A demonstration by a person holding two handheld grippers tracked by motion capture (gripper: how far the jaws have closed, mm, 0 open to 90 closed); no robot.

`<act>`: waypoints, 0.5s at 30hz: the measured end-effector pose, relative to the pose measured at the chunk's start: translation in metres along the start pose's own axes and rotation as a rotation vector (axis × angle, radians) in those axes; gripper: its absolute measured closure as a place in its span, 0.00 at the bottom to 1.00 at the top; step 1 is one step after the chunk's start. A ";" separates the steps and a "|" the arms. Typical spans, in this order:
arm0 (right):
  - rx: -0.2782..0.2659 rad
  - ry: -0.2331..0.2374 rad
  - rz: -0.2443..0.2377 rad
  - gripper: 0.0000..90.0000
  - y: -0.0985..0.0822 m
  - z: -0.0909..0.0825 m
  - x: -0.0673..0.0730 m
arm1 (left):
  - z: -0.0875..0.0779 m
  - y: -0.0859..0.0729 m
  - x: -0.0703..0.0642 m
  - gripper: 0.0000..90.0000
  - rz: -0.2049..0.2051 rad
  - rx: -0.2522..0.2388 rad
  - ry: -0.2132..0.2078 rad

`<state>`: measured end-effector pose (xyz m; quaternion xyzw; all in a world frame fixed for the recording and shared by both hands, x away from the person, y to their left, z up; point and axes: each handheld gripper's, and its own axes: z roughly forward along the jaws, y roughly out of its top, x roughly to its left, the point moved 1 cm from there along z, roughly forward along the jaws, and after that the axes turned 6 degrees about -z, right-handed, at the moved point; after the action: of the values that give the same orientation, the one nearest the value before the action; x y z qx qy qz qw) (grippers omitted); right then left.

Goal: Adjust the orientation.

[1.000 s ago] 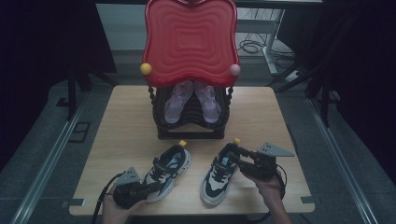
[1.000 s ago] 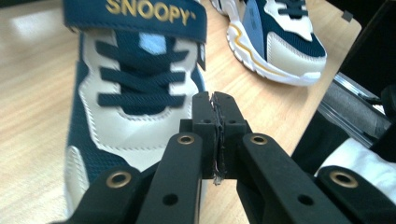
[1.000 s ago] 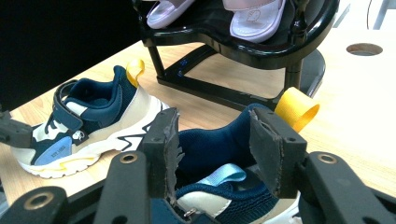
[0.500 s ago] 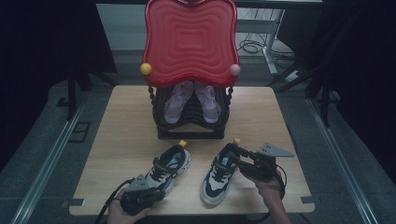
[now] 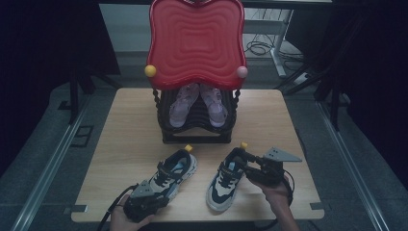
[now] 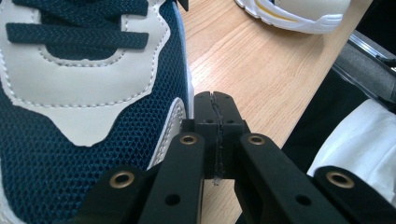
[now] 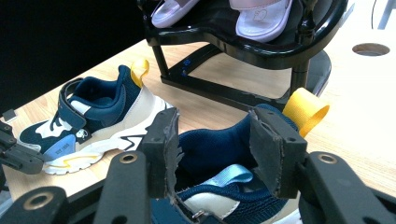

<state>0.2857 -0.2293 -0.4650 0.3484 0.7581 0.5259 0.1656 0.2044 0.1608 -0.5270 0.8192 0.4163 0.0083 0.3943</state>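
Two navy-and-white sneakers lie side by side on the near half of the table [image 5: 125, 125], toes toward the person and yellow heel loops toward the black shoe rack [image 5: 197, 132]. The long axis of each runs from near-left to far-right across the table. The left sneaker [image 5: 174, 174] has its toe close to the near table edge. The right sneaker [image 5: 226, 180] lies just beside it, a strip of bare wood between the two. The left gripper [image 6: 217, 105] sits at the left sneaker's toe, just to its side, jaws pressed together with nothing between them. The right gripper [image 7: 215, 140] has its jaws clamped on the right sneaker's heel collar, one pad inside the opening and one outside. A pale blue patch on the left sneaker's side carries small writing, too small to read. Pink sandals [image 5: 198, 103] rest on the rack beneath a red panel [image 5: 195, 41]. Open table surface lies to either side of the rack.
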 end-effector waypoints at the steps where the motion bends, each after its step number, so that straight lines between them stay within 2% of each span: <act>1: -0.002 0.000 0.000 0.58 0.000 0.000 0.000 | 0.000 0.000 0.000 0.99 -0.001 0.001 0.000; 5: -0.003 -0.002 0.000 0.58 0.001 0.000 -0.001 | 0.004 0.000 -0.006 0.99 0.017 0.021 -0.029; 7: -0.004 -0.001 0.003 0.58 0.001 0.000 -0.001 | 0.007 0.001 -0.007 0.99 0.022 0.035 -0.030; 15: -0.008 -0.002 0.001 0.58 0.002 -0.002 0.000 | 0.007 0.000 0.005 0.99 0.003 0.062 -0.002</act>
<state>0.2856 -0.2305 -0.4628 0.3484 0.7557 0.5286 0.1675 0.2099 0.1600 -0.5330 0.8316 0.4147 -0.0048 0.3693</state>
